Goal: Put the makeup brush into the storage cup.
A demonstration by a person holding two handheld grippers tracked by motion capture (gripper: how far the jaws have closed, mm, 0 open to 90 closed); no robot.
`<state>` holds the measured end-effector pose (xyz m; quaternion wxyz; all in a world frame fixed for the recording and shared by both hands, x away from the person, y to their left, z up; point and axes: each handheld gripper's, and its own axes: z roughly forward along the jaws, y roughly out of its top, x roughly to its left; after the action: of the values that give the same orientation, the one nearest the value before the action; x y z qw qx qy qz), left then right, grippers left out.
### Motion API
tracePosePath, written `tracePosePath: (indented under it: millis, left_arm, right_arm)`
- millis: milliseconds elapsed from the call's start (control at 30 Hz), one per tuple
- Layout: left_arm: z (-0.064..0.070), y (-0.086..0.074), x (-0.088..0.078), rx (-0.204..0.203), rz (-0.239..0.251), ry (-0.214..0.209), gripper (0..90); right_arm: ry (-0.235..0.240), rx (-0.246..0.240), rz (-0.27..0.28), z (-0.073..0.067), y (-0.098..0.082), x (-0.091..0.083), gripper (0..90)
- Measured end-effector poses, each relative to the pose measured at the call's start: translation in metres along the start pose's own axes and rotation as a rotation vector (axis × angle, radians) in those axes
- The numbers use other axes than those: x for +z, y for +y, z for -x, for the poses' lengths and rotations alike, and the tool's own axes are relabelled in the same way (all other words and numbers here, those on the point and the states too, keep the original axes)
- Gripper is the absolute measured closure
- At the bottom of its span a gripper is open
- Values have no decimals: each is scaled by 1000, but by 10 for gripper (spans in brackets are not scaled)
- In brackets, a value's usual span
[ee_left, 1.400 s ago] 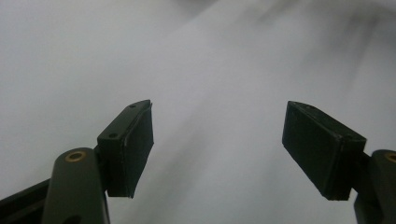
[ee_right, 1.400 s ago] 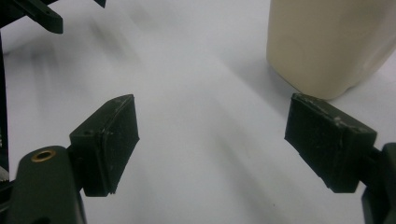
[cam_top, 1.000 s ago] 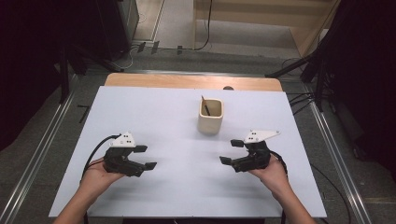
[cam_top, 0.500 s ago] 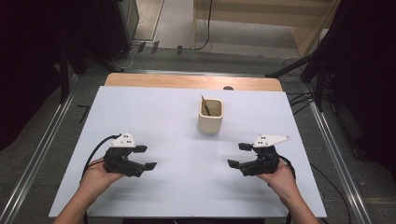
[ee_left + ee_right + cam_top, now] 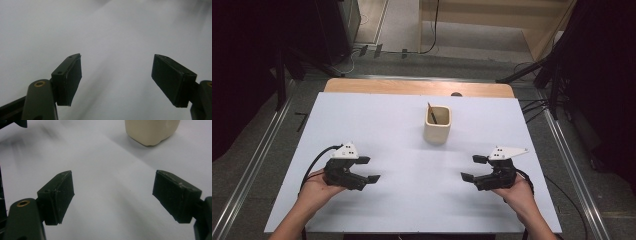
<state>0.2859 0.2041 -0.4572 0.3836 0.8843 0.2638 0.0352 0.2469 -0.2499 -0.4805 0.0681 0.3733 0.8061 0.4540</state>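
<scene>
Cream cup (image 5: pixel 437 126) (dark stick inside) on white table (image 5: pixel 402 200).

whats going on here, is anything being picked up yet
Not yet. A person holds the left gripper and the right gripper low over the white table, both with jaws open and nothing between them. A cream cup with a thin dark stick in it stands farther back, untouched, nearer the right gripper.

A cream square cup (image 5: pixel 437 125) stands upright, a dark stick (image 5: pixel 431 113) leaning inside.
</scene>
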Motion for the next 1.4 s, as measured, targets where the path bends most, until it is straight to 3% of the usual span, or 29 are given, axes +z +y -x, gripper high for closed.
tracePosePath:
  millis: [467, 933, 1133, 1400]
  left_arm:
    - [1, 0, 2, 11, -17, -2, 249]
    - [2, 0, 3, 15, -25, -4, 249]
    - [6, -2, 9, 42, -74, -12, 240]
    - [5, -3, 9, 40, -80, 0, 222]
  right_arm:
    - [-6, -3, -9, 2, 0, 0, 183]
    - [-2, -11, -53, 1, -2, 5, 187]
    - [-3, -12, -59, 2, -2, 5, 189]
    - [-12, -20, -69, 2, -3, 5, 190]
